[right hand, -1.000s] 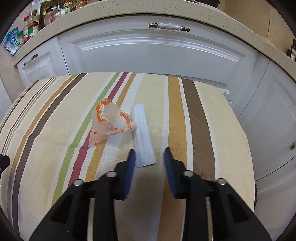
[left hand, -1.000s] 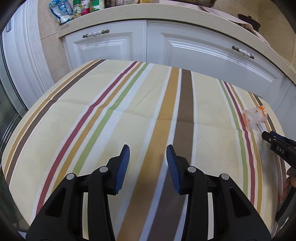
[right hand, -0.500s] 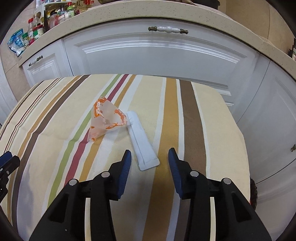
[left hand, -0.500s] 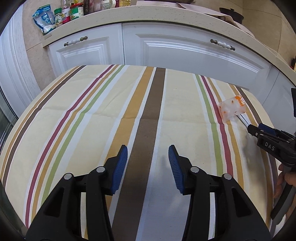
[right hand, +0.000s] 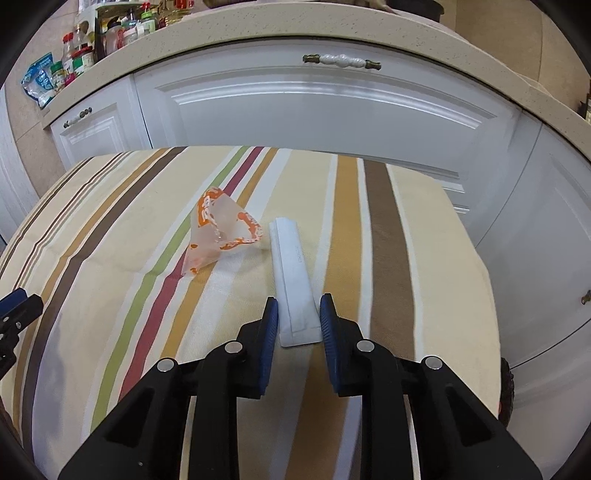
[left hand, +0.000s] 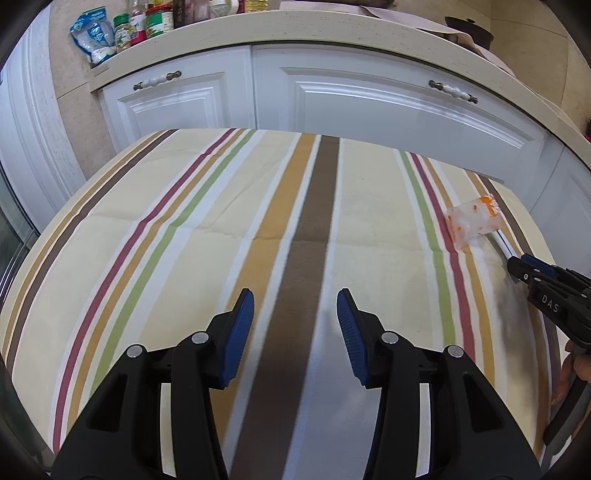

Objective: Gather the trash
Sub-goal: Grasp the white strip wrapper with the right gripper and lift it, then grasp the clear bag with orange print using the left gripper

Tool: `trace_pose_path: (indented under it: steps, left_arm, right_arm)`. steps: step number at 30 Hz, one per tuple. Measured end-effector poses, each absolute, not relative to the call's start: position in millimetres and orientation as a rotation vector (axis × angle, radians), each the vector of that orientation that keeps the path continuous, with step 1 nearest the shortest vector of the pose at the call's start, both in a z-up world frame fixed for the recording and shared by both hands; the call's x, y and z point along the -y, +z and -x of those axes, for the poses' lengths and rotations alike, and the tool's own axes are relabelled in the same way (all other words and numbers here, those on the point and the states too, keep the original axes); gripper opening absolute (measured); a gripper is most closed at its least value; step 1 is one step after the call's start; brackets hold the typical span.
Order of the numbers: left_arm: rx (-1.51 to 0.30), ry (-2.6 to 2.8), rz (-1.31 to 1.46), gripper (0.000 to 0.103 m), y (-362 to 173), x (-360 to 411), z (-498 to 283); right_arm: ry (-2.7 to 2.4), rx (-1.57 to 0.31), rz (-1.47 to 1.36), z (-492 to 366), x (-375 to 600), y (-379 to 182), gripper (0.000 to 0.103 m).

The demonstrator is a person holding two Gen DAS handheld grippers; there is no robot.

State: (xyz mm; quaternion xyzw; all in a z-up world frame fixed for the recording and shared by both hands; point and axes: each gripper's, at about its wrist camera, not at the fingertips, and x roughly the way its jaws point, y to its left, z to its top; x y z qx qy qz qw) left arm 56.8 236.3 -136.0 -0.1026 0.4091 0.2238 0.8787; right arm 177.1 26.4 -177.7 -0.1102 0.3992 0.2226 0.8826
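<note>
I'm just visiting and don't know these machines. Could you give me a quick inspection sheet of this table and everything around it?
Surface: striped tablecloth covering the table, lightly creased.
Job's things: crumpled orange-and-clear wrapper and flat white packet, lying side by side, apart.
Clutter: nothing seen on the cloth besides these.
Grippers: right gripper open, its fingers straddling the near end of the white packet, not yet closed; left gripper open over bare cloth, holding nothing.
Cables: nothing seen.
Surroundings: white cabinets behind the table; jars and bags on the countertop.
</note>
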Motion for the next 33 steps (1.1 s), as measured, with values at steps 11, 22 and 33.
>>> trace_pose_path:
  steps: [11, 22, 33]
  left_arm:
    - [-0.835, 0.349, 0.121, 0.052, -129.6, -168.7, -99.5]
    - [-0.821, 0.324, -0.001, 0.052, -137.5, -114.1, -165.0]
    - [-0.883, 0.346, -0.085, 0.061, -161.6, -103.5, -216.9]
  right_arm:
    - [0.407, -0.754, 0.162, -161.6, 34.2, -156.2, 0.025]
    - [0.316, -0.724, 0.059, -164.4, 113.6, -154.2, 0.025]
    - [0.268, -0.747, -0.015, -176.0, 162.1, -170.5, 0.025]
